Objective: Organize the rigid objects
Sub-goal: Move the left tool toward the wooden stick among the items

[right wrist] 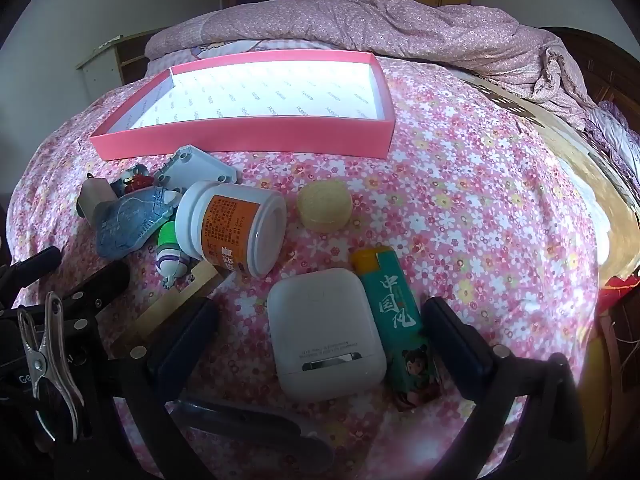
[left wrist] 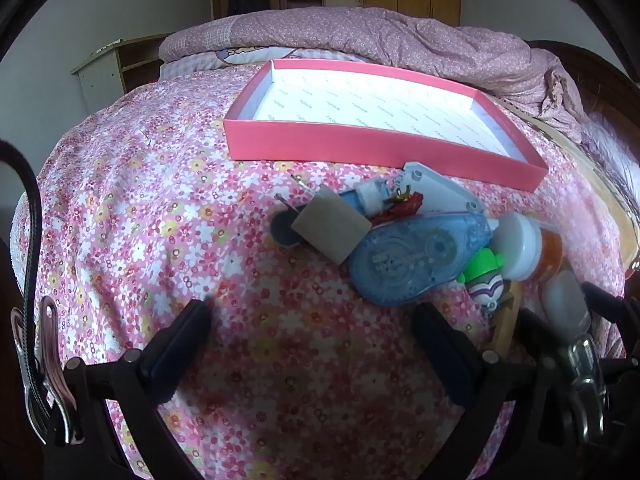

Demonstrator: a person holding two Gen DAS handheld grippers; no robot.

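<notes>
Left gripper (left wrist: 312,328) spread wide, empty, hovers over floral bedsheet (left wrist: 160,200) just short of blue tape dispenser (left wrist: 416,256). Right gripper (right wrist: 320,328) likewise spread, grasping nothing; white earbud case (right wrist: 324,336) and green lighter (right wrist: 396,320) lie between its fingers, untouched. Pink box (right wrist: 248,132) sits empty beyond clutter. White jar (right wrist: 236,228) lies on side beside yellow cap (right wrist: 325,206).
</notes>
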